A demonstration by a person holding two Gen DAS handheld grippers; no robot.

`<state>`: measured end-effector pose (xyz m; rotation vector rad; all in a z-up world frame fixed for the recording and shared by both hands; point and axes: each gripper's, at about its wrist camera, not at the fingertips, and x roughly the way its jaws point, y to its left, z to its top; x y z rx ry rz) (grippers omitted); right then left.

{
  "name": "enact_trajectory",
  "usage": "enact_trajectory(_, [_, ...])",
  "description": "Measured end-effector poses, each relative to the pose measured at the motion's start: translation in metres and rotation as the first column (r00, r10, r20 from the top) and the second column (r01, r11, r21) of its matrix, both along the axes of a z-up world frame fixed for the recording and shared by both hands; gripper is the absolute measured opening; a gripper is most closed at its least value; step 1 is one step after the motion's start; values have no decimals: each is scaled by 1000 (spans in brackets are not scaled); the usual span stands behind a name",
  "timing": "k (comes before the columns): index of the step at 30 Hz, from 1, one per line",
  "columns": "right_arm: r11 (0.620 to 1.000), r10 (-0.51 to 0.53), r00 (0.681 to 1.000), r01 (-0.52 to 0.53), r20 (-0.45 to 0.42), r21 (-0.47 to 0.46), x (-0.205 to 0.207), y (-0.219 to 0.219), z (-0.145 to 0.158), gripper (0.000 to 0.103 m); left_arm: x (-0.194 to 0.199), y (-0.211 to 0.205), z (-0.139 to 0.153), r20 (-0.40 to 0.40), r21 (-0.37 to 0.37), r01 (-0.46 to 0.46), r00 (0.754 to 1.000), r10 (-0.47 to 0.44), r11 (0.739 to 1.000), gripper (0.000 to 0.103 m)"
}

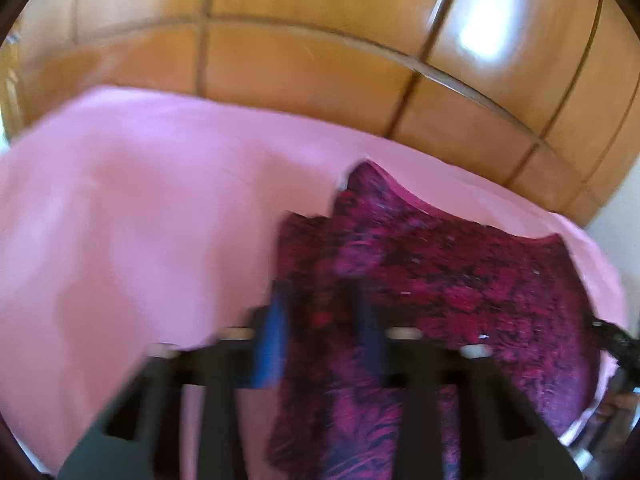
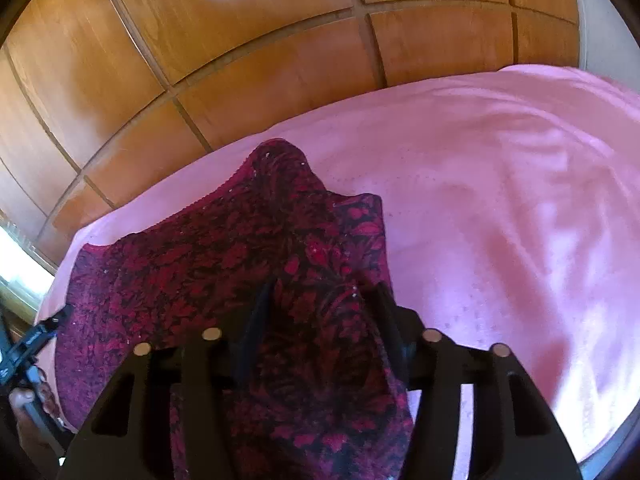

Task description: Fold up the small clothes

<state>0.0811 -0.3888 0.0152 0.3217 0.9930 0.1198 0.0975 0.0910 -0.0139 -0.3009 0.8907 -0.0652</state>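
Note:
A small garment (image 1: 460, 280) in a dark red and magenta print lies partly spread on a pink sheet (image 1: 140, 200). In the blurred left wrist view my left gripper (image 1: 322, 312) is shut on a fold at the garment's left side, and cloth runs back between the blue fingers (image 1: 276, 320) toward the camera. In the right wrist view the same garment (image 2: 192, 264) spreads to the left. My right gripper (image 2: 322, 304) holds a thick bunch of its right side, which fills the gap between the black fingers (image 2: 256, 312) and hides the crossbar.
Wooden panelled doors (image 1: 300, 60) (image 2: 200, 60) stand just behind the pink sheet (image 2: 500, 200). Part of the other gripper shows at the right edge (image 1: 616, 340) and, with a hand (image 2: 24, 404), at the left edge (image 2: 28, 344).

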Motion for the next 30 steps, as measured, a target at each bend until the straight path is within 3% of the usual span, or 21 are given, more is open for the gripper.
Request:
enact_trajectory(7, [1000, 15, 1000, -16, -5, -13, 12, 5, 10, 35, 13, 15, 28, 79, -49, 7, 997, -3, 999, 10])
enact_trajectory(9, [1000, 4, 999, -4, -37, -8, 15, 4, 2, 35, 20, 13, 13, 27, -40, 5, 1000, -4, 999, 10])
enact_trajectory(11, [999, -4, 999, 6, -51, 31, 15, 0, -13, 36, 24, 7, -21, -38, -5, -17, 999, 17, 1000, 16])
enact_trajectory(13, [991, -25, 998, 31, -51, 127, 14, -12, -22, 38, 19, 8, -24, 2, -10, -33, 999, 33, 999, 21])
enact_trajectory(15, [979, -41, 998, 51, -54, 199, 11, -23, -22, 40, 15, 8, -16, -8, 16, -77, 997, 77, 997, 41])
enact_trajectory(16, [977, -39, 998, 49, -51, 206, 10, -24, -21, 42, 11, 10, -8, 5, 37, -110, 994, 110, 993, 52])
enact_trajectory(18, [975, -38, 998, 46, -41, 218, 5, -28, -17, 53, 0, 12, 6, 39, 24, -129, 991, 128, 991, 52])
enact_trajectory(20, [970, -27, 999, 36, -37, 242, -3, -32, -12, 80, -17, 9, 21, 84, 42, -138, 987, 134, 989, 52])
enact_trajectory(21, [974, -33, 999, 40, -34, 224, -9, -33, -10, 85, -25, 7, 26, 101, 45, -134, 986, 129, 990, 52])
enact_trajectory(23, [977, -13, 999, 23, -48, 211, -20, -35, -12, 87, -45, 0, 35, 136, 19, -110, 985, 106, 994, 52])
enact_trajectory(30, [933, 31, 996, 3, -88, 360, -64, -49, -29, 88, -86, -48, 32, 126, -49, 17, 992, -10, 999, 52])
